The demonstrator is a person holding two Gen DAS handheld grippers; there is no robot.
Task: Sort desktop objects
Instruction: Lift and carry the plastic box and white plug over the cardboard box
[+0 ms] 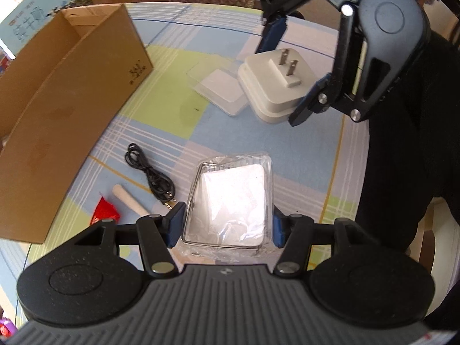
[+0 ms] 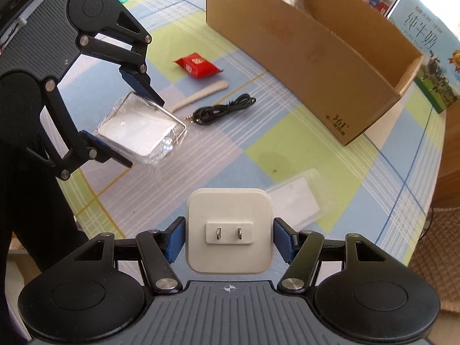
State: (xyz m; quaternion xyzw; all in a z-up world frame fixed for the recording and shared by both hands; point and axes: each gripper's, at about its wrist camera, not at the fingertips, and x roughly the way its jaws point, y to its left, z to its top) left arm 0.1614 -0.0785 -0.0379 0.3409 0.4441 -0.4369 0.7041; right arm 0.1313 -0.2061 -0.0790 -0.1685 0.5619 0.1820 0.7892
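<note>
My left gripper [image 1: 227, 224] is shut on a white pad in a clear plastic wrapper [image 1: 230, 198], also seen in the right wrist view [image 2: 141, 132]. My right gripper [image 2: 228, 238] is shut on a white two-prong charger [image 2: 228, 233], also seen in the left wrist view [image 1: 273, 86]. A black audio cable [image 2: 221, 109], a beige stick [image 2: 201, 93] and a red snack packet [image 2: 197, 64] lie on the checked tablecloth. A flat clear case with a white card [image 2: 299, 204] lies beside the charger. An open cardboard box [image 2: 313, 54] stands on the table.
A printed milk carton [image 2: 425, 54] stands behind the cardboard box. The round table's edge [image 2: 431, 201] curves at the right of the right wrist view. A dark-clothed person [image 1: 408, 143] is beside the table.
</note>
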